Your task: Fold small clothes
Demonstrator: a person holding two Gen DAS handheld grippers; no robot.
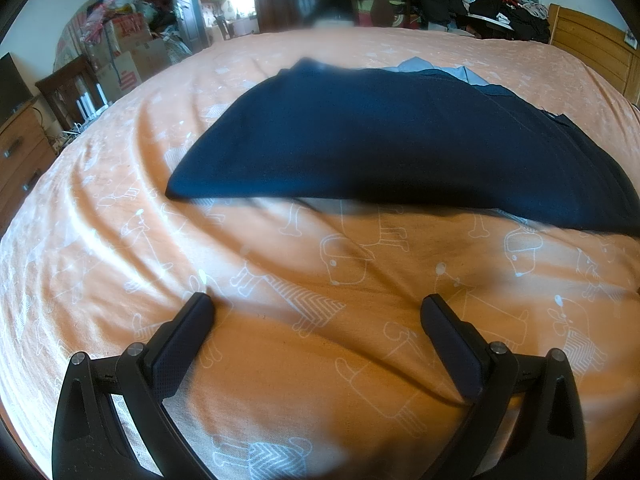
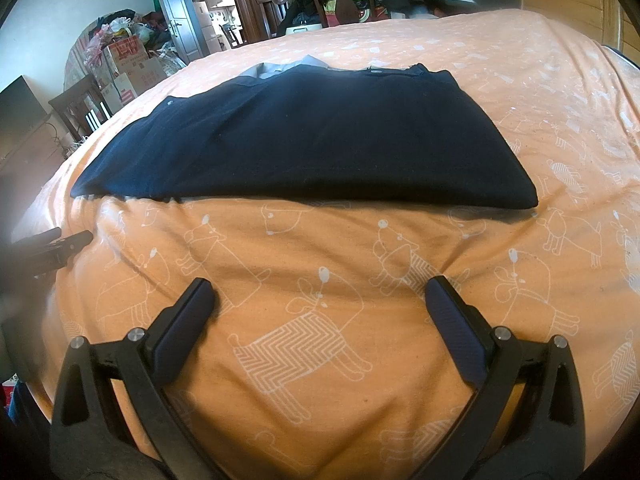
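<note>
Folded navy garment (image 2: 312, 136) lies ahead of both spread, empty grippers: left gripper (image 1: 316, 312), right gripper (image 2: 320, 296)

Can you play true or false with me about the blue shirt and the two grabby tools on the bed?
1. The navy shirt lies folded flat on the orange bedsheet. True.
2. The right tool is pinching the shirt. False: its fingers are spread wide open over bare sheet, apart from the shirt.
3. The left tool is open and holds nothing. True.
4. The sheet has little white dog drawings on it. True.
5. The shirt is bright red. False: it is dark navy, with a bit of grey-blue collar showing at its far edge.
6. The shirt hangs on the chair. False: it rests on the bed.
</note>
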